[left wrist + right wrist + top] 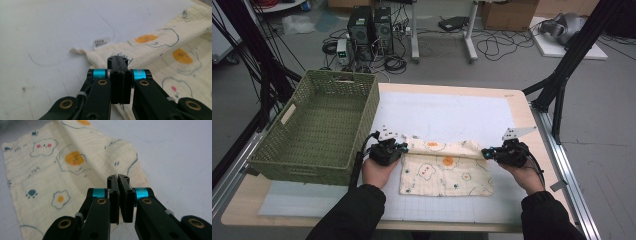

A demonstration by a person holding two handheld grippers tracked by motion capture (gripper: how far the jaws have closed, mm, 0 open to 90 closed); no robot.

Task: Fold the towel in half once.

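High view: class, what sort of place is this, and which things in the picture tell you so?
Probably a lab or workshop set up for recording, not a home. Computer towers stand on the bare floor among loose cables, black frame legs flank the table, and cardboard boxes sit behind.

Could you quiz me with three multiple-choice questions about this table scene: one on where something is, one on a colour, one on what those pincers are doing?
1. Where does the basket stand? A left of the cloth; B right of it; C on it.
2. What colour is the basket? A red; B green; C blue.
3. How are the left gripper and the right gripper? A both wide open; B both shut on the cloth; C one open.

A: it sits at the table's left edge. B: its weave is green. B: each pinches a far corner of the cloth.
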